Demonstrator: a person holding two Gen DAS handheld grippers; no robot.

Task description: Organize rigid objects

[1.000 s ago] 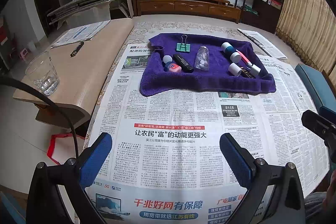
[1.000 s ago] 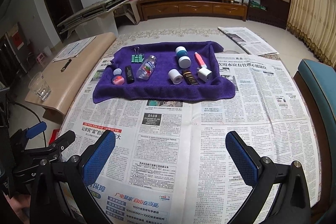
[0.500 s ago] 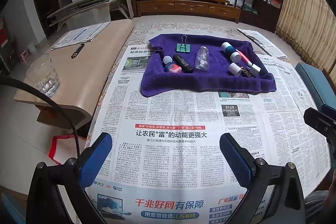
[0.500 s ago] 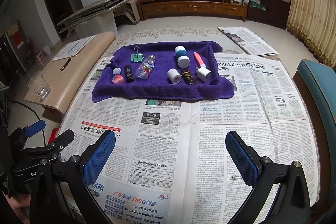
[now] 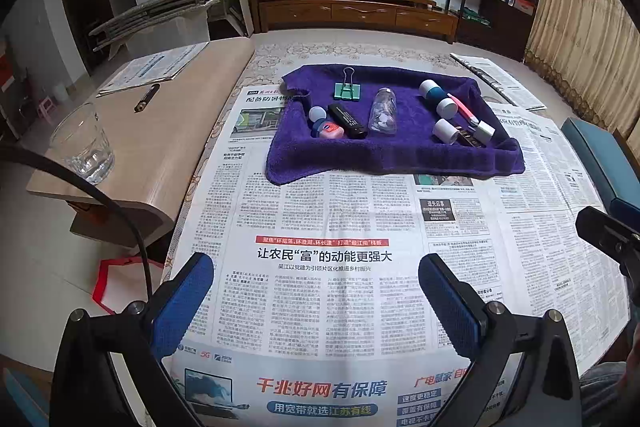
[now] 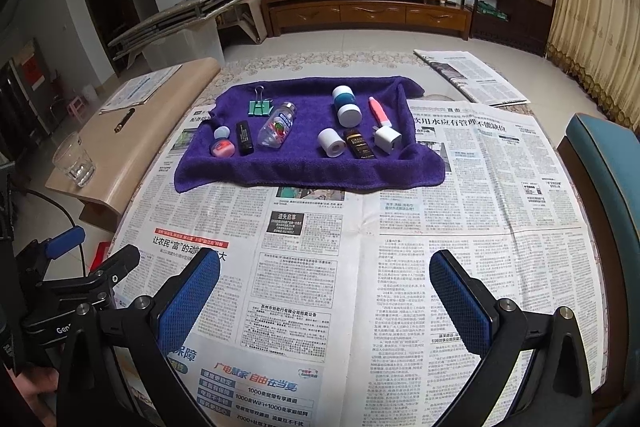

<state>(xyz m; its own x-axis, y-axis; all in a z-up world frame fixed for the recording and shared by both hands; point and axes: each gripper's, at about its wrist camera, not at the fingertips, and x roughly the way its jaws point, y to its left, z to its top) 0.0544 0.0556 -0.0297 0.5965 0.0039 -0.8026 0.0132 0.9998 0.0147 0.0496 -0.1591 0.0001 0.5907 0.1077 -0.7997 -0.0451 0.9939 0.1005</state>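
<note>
A purple towel (image 5: 400, 151) (image 6: 280, 171) lies on the newspaper-covered table and carries several small items. Among them are a green binder clip (image 5: 347, 91) (image 6: 260, 105), a clear bottle (image 5: 383, 111) (image 6: 277, 131), a black tube (image 5: 347, 115) (image 6: 244, 137), a pink-lidded jar (image 5: 327, 130) (image 6: 221, 148), a white roll (image 5: 445, 131) (image 6: 331, 143), a teal jar (image 5: 432, 91) (image 6: 344, 98) and a pink pen (image 5: 462, 108) (image 6: 378, 111). My left gripper (image 5: 316, 301) is open near the table's front edge, well short of the towel. My right gripper (image 6: 325, 297) is open too, with nothing between its fingers.
Newspaper (image 5: 320, 227) covers the table. A low wooden side table (image 5: 160, 147) at the left holds a drinking glass (image 5: 83, 145) (image 6: 74, 159), a dark pen (image 5: 146, 98) and papers. A teal chair (image 6: 608, 167) stands at the right. A wooden cabinet (image 6: 368, 13) lines the far wall.
Both views have barely shifted; the towel and its items sit slightly further off. Both grippers stay open.
</note>
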